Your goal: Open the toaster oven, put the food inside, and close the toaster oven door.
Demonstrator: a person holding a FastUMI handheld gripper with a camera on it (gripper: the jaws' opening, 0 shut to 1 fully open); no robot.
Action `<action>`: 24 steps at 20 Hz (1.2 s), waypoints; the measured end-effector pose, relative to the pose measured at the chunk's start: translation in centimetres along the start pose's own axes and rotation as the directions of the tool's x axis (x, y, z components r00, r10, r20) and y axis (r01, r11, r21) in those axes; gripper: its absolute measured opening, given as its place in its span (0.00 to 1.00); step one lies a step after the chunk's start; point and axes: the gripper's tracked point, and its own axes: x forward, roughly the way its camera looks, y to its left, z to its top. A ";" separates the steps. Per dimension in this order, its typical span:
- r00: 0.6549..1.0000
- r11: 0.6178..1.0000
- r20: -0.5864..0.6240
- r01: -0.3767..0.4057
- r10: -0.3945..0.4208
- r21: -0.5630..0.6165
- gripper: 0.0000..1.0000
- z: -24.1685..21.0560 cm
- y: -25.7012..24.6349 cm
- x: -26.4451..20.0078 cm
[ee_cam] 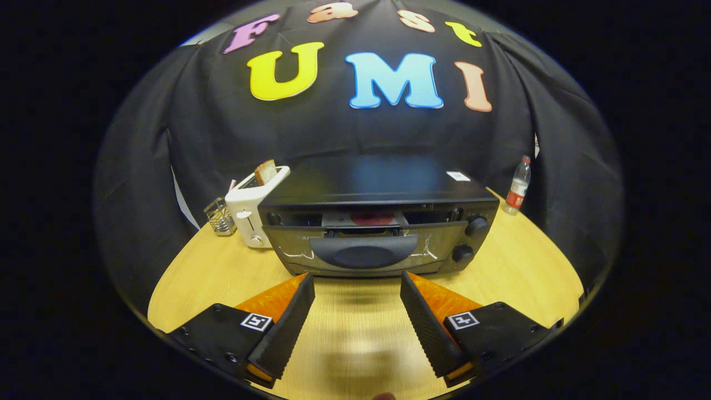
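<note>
Door nearly closed, food in.
Jaws released, empty, just short of toaster oven (pixel 377 222) door handle (pixel 364 251); final push left.

The gripper (pixel 357 280) stands with its fingers spread wide, nothing between them — bare wooden table (pixel 355 344) fills the gap and runs free up to the toaster oven (pixel 377 222) just ahead. The oven door (pixel 361 253) is tilted slightly ajar, its handle (pixel 364 251) directly beyond the fingertips and unobstructed. Left of the oven, touching or just beside it, stands a white toaster (pixel 253 205) with a bread slice (pixel 265 172), and a small wire rack (pixel 219 216) further left. At the far right a plastic bottle (pixel 518 186) stands apart — open tabletop lies on that side.
</note>
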 end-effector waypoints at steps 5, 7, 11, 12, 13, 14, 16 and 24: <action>0.992 0.998 0.127 -0.010 0.016 -0.054 0.99 2.8 -0.7 -2.6; 0.985 0.998 0.172 0.007 0.004 -0.062 0.99 3.5 -1.7 -3.9; 0.973 0.999 0.230 0.030 -0.020 -0.040 0.98 4.0 -4.1 -7.4; 0.970 0.999 0.243 0.036 -0.029 -0.025 0.98 4.2 -4.9 -8.3; 0.966 0.999 0.257 0.039 -0.034 -0.014 0.98 4.3 -5.8 -9.3; 0.963 0.999 0.268 0.044 -0.040 -0.008 0.98 4.4 -6.5 -10.1; 0.956 0.999 0.288 0.054 -0.051 -0.002 0.98 4.5 -8.0 -11.7; 0.939 0.996 0.332 0.081 -0.085 0.027 0.98 2.8 -12.5 -15.8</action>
